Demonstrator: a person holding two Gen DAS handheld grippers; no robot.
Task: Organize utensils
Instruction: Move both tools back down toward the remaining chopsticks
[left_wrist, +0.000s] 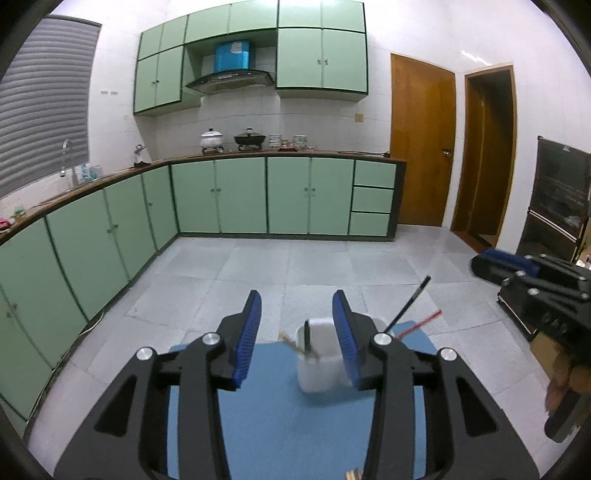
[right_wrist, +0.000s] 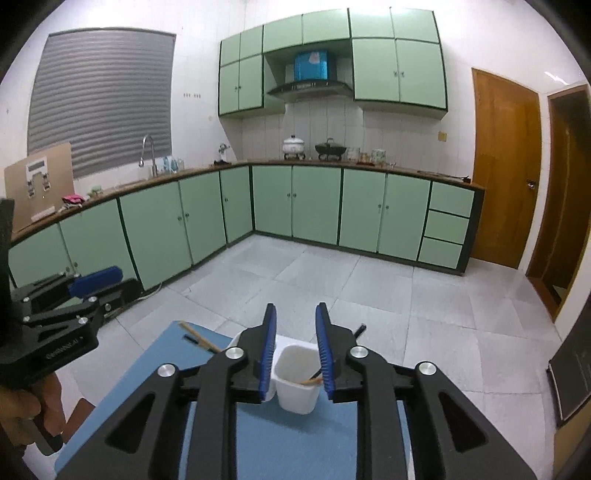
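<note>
Across the lower half of both views: blue mat (right_wrist: 295, 435), bearing the holder and loose sticks.
Left gripper (left_wrist: 296, 314), lower centre of its view: jaws apart, nothing between them.
Right gripper (right_wrist: 295, 325), lower centre of its view: jaws narrowly apart, empty.
White utensil holder (right_wrist: 297, 384), centre bottom: two compartments, chopsticks leaning inside.
Loose chopsticks (right_wrist: 197, 338), left of holder on the mat.
Handling note: judged best to take a loose stick near mid-length, then tilt it tip-down into a compartment.

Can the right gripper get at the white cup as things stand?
Probably yes: the right gripper is open and empty, and the white cup sits just ahead between its fingers, with nothing between them.
</note>
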